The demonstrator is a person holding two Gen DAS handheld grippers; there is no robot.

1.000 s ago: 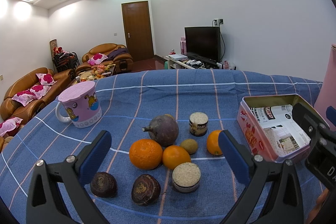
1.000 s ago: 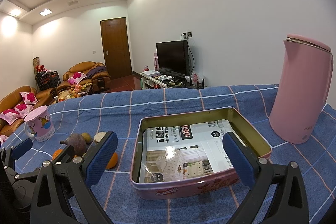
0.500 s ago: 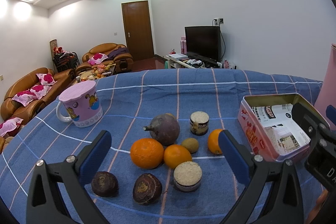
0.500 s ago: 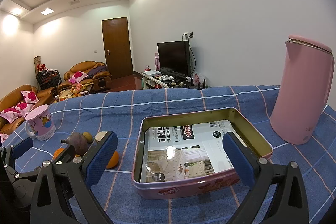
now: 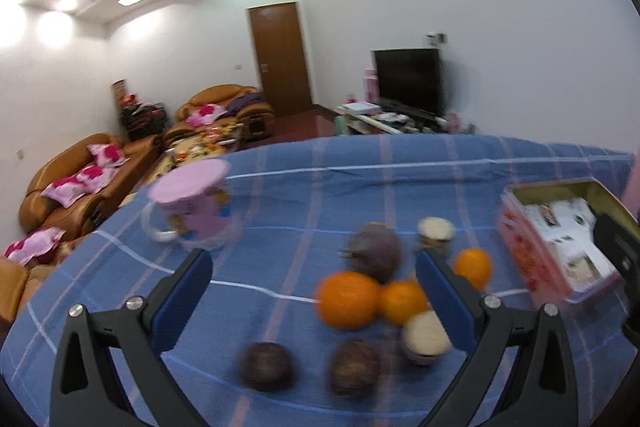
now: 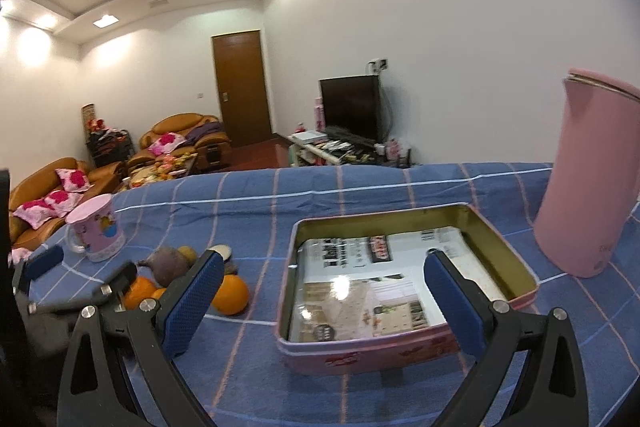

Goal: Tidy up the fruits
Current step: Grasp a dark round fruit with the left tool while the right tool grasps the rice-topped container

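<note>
With both the left gripper (image 5: 314, 297) and the right gripper (image 6: 324, 301) spread wide and empty, the big orange (image 5: 347, 299), lying on the table (image 5: 360, 195) left of the tin (image 6: 404, 291), is best straddled squarely and clamped gently before being carried over.

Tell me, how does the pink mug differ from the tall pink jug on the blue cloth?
The pink mug is short and wide with cartoon pictures and a side handle; the pink jug is tall, plain and narrows upward. The mug stands left of the fruit, the jug right of the tin. Both stand upright.
</note>
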